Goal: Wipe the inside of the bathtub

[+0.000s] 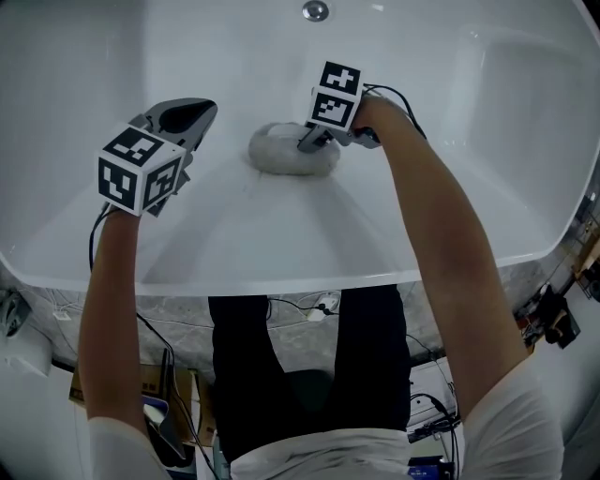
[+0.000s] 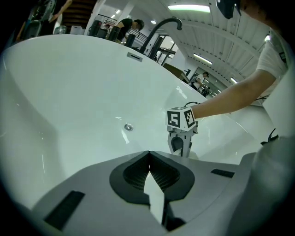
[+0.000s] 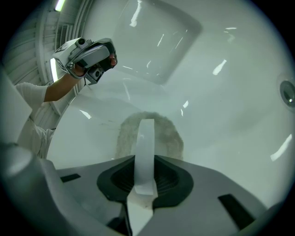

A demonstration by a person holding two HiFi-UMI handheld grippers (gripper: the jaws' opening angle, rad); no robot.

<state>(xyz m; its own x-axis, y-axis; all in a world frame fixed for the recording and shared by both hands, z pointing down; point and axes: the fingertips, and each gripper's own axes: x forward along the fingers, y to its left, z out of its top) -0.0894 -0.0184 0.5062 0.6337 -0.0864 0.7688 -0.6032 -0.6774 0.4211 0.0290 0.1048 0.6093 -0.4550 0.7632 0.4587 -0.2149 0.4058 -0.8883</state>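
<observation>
The white bathtub point(image 1: 469, 159) fills the head view, its drain point(image 1: 316, 10) at the top. A grey fluffy cleaning pad point(image 1: 279, 153) lies on the near inner wall. My right gripper point(image 1: 307, 142) presses down on it, shut on the pad's white strap point(image 3: 146, 143); the pad point(image 3: 169, 134) shows just beyond the jaws. My left gripper point(image 1: 190, 116) hovers to the pad's left, above the tub wall, shut with nothing in it point(image 2: 149, 161). In the left gripper view the right gripper point(image 2: 180, 146) stands ahead, with the drain point(image 2: 128, 126) to its left.
A dark curved faucet point(image 2: 162, 24) rises behind the tub's far rim. Below the near rim point(image 1: 281, 274) are the person's legs, cables point(image 1: 314, 307) and boxes point(image 1: 169, 384) on the floor. People stand far off in the room behind.
</observation>
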